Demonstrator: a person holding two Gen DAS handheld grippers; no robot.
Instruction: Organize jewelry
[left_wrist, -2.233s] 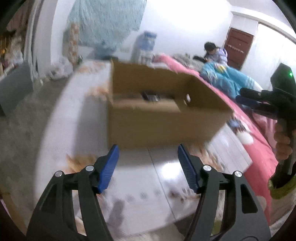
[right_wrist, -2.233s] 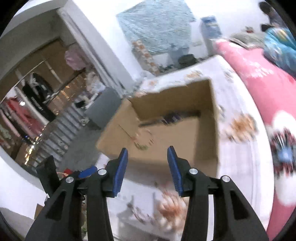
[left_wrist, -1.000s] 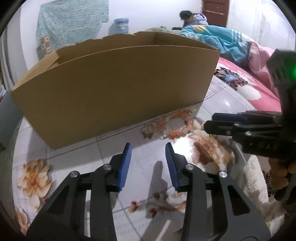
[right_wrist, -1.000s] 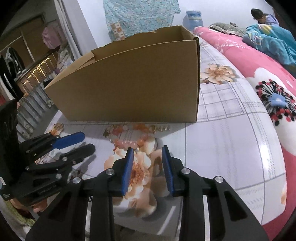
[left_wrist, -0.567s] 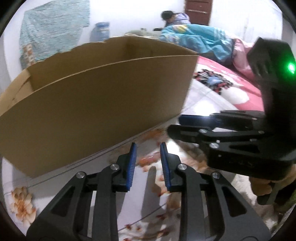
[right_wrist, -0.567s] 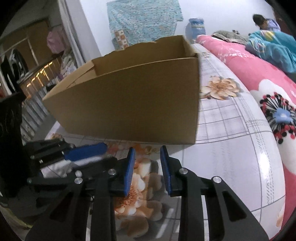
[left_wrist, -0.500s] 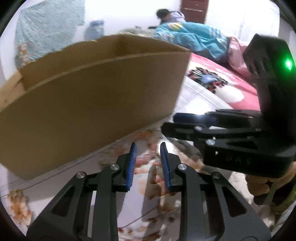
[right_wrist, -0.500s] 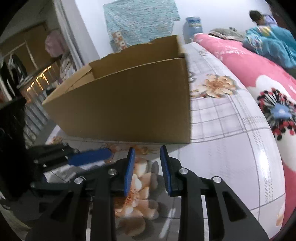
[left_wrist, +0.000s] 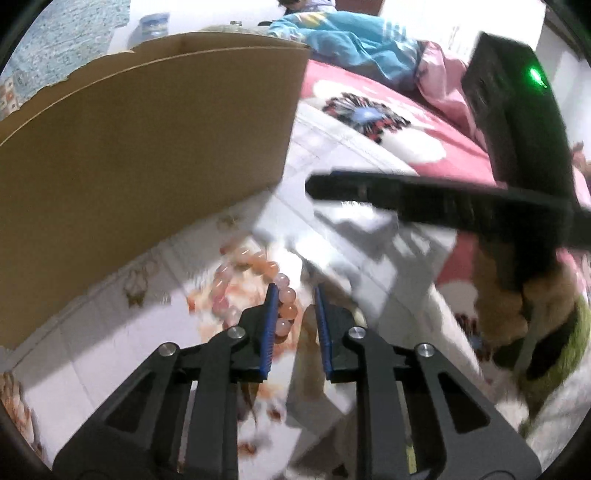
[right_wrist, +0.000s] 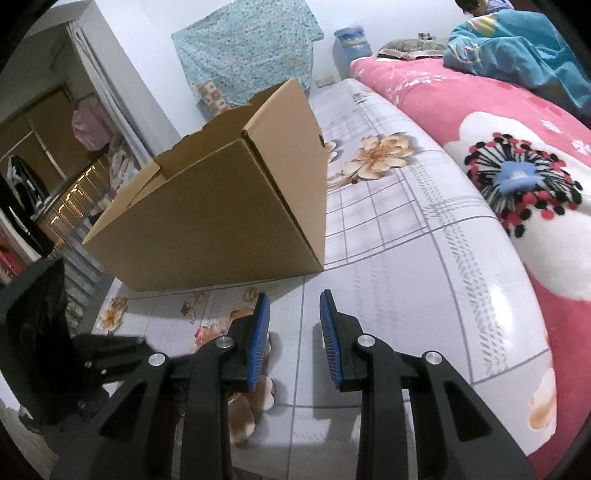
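pink bead bracelet (left_wrist: 255, 284) between parted left gripper (left_wrist: 295, 314) fingers (unpinched), right gripper (right_wrist: 294, 321) spread

The left gripper (left_wrist: 294, 310) has dropped and closed in until the pink bead bracelet (left_wrist: 255, 286) sits between its narrowed jaws, while the right gripper (right_wrist: 294, 328) has swung aside, jaws spread wider.

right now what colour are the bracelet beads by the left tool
Pale pink and peach, translucent round bead bracelet; clearest in the left wrist view.
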